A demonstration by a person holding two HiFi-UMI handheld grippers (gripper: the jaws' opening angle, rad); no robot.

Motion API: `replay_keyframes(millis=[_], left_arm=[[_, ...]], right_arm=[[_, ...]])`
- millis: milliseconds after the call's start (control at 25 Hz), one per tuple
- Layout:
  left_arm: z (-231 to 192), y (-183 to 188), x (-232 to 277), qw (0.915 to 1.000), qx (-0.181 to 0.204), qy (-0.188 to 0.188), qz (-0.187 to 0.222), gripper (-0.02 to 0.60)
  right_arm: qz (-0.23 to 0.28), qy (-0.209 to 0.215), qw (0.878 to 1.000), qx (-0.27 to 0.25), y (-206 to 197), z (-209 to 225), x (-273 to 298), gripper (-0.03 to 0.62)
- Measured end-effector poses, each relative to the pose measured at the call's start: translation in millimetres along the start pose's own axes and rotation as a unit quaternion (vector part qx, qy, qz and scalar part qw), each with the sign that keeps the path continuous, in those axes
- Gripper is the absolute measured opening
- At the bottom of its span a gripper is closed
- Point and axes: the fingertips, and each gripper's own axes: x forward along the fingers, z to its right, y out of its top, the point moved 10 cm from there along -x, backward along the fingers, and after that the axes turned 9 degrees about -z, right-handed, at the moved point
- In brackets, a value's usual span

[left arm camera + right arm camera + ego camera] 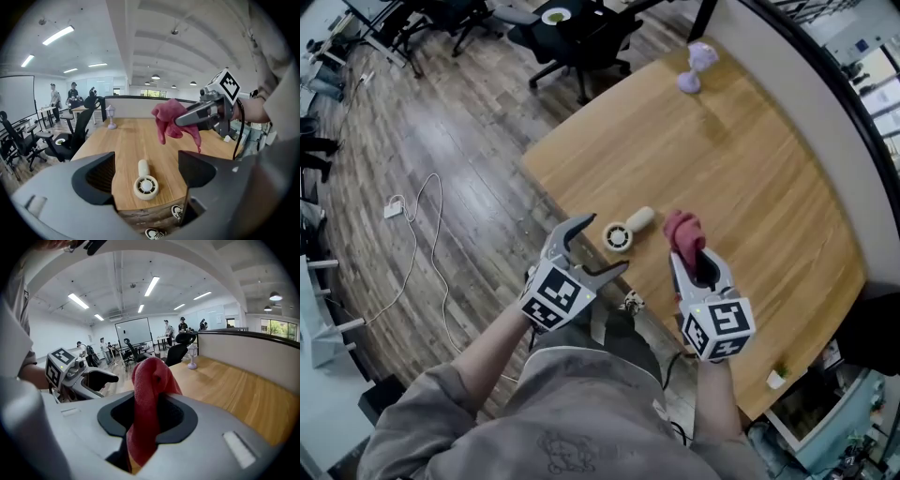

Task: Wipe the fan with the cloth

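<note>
The left gripper has its jaws spread wide with nothing between them. It hovers at the near edge of the wooden table, its opening turned toward the fan. The right gripper is pinching a red cloth, which bunches up beyond its jaws and hangs in folds above the tabletop.

The small cream handheld fan lies flat on the table close to the near edge, its round head toward the person and its stubby handle pointing away. It lies just ahead of the left gripper, and the cloth is just to its right, not touching it.

At the far end of the table stands a small lilac lamp. On the wood floor to the left lies a white cable, and black office chairs stand beyond.
</note>
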Motion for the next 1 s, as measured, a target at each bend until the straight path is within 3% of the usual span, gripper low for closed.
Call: replay_keyframes(millis=[560,720,1000], left_arm=[[-8.7,-72.4,86.1,0.9949,-0.029,-0.045,-0.086,0.423],[-13.0,-85.8,107.8,0.9916,-0.072,-0.053,-0.094,0.423],[-14.3,-91.5,127.1,0.9908,-0.033,-0.065,-0.114,0.396]], right_arm=[[-0.063,0.004,0.998,0.031,-40.9,26.5,75.3,0.114],[-0.070,0.003,0.997,0.036,-47.7,33.1,96.6,0.114],[-0.091,0.004,0.995,0.029,-47.7,44.4,127.0,0.114]])
